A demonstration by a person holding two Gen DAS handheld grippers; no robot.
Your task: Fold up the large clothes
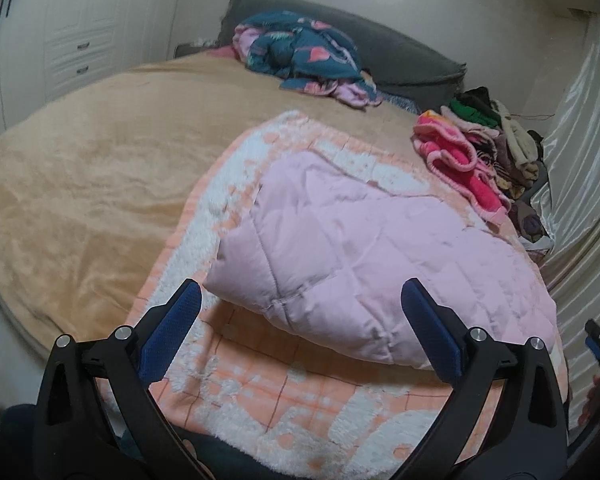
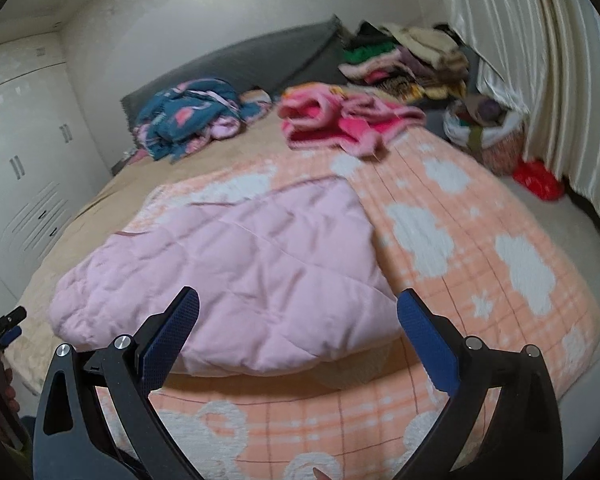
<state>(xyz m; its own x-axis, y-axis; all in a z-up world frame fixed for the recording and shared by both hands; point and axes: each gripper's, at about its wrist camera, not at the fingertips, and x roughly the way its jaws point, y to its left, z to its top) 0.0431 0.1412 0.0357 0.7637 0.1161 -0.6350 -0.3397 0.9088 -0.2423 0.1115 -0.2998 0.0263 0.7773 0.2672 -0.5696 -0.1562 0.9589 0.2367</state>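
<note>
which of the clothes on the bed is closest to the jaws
The pale pink quilted garment, folded on the peach-and-white blanket, just beyond both open grippers. The teal patterned bundle and hot-pink fleece lie farther back.

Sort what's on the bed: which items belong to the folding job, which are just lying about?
Job: pink quilted garment, left tool, right tool.

Lying about: teal floral bundle, bright pink fleece, clothes stack, peach cloud blanket.

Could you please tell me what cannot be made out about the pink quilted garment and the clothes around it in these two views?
- Pink quilted garment: already folded over, so sleeves and front are hidden in both views.
- Stacked clothes: motion blur in the right wrist view; individual items unclear.
- Teal patterned bundle: crumpled, type unreadable.
- Orange blanket: near edge cut off behind the open right gripper.
</note>
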